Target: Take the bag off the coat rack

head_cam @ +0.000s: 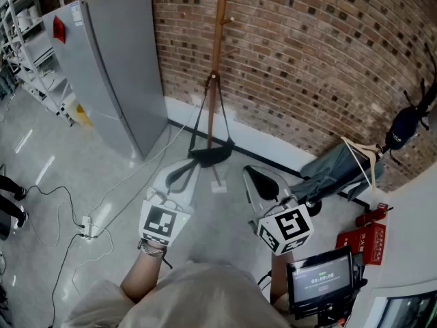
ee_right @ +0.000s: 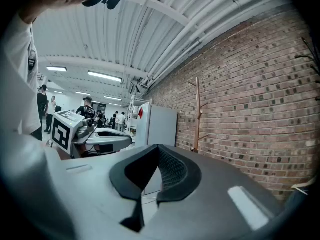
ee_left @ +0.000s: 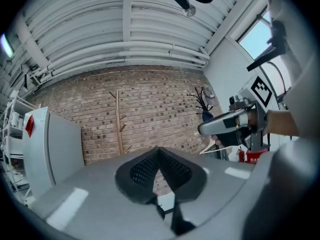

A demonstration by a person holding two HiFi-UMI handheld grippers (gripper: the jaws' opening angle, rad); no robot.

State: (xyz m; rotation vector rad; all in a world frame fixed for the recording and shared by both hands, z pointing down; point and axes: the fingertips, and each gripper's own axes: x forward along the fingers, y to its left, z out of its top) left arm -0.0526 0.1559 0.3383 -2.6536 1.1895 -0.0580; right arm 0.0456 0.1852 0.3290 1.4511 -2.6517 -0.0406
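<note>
A wooden coat rack stands against the brick wall; it also shows in the left gripper view and the right gripper view. A black bag hangs low on long straps from one of its pegs. My left gripper is shut and empty, its tip just left of the bag's body. My right gripper is also shut and empty, a little to the bag's right. In each gripper's own view, the left and the right, the black pads meet with nothing between them. The bag does not show in either of those views.
A tall grey cabinet stands left of the rack. A grey garment on a hanger and a red fire-extinguisher box are at the right. Cables and a power strip lie on the floor at the left. A small screen is near my right arm.
</note>
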